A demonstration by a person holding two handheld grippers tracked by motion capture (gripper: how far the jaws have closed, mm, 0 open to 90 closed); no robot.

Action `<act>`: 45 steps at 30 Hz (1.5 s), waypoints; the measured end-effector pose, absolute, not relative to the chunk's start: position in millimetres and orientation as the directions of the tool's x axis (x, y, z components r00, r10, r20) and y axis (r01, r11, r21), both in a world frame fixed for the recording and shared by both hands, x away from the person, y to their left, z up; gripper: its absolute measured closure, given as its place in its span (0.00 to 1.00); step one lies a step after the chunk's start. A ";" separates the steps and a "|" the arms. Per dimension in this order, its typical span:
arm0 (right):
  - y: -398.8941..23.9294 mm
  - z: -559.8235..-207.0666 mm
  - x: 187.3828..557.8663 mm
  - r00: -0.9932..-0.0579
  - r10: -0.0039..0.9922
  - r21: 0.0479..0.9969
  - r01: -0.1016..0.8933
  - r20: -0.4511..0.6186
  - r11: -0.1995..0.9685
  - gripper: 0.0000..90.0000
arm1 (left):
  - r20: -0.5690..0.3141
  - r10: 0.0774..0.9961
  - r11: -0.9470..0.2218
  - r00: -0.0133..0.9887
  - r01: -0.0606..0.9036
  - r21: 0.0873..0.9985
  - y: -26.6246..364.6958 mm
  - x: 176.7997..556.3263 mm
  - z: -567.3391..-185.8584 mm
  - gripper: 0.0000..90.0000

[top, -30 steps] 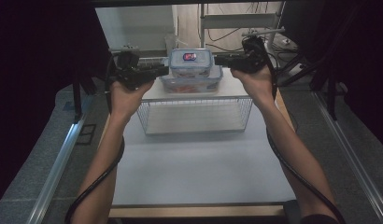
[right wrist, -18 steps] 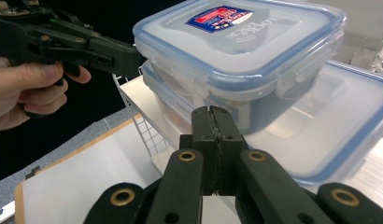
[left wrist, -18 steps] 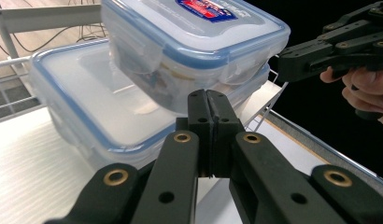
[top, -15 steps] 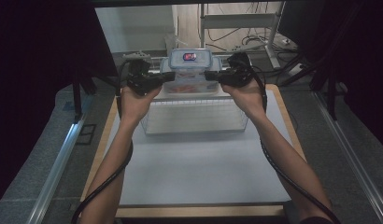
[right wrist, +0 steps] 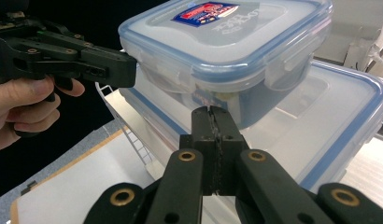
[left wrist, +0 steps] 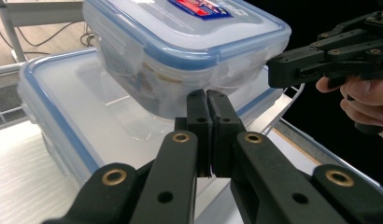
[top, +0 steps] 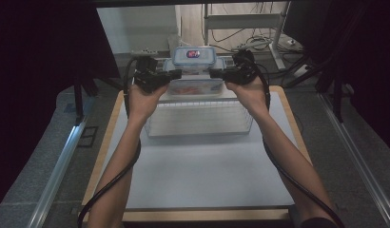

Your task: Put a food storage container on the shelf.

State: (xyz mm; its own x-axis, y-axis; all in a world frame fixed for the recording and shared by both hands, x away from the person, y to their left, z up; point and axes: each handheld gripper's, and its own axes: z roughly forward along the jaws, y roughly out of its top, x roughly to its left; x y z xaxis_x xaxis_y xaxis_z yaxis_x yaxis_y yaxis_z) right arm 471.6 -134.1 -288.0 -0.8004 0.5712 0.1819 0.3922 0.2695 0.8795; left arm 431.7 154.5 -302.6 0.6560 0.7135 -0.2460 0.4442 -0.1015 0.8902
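Both lowered grippers (top: 193, 74) flank the small box (top: 193, 56).

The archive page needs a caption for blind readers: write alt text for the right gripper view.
The right claw, its jaws shut with nothing between them, points at the side of a small clear box with a blue-edged lid. That box sits on a larger lidded box. The left claw, in a hand, meets the small box's far side.
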 end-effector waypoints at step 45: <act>-162.6 -337.9 404.8 -0.852 0.523 0.880 0.279 0.041 0.386 0.34 | -0.156 0.697 -0.198 0.700 0.397 0.896 153.1 348.3 -361.3 0.23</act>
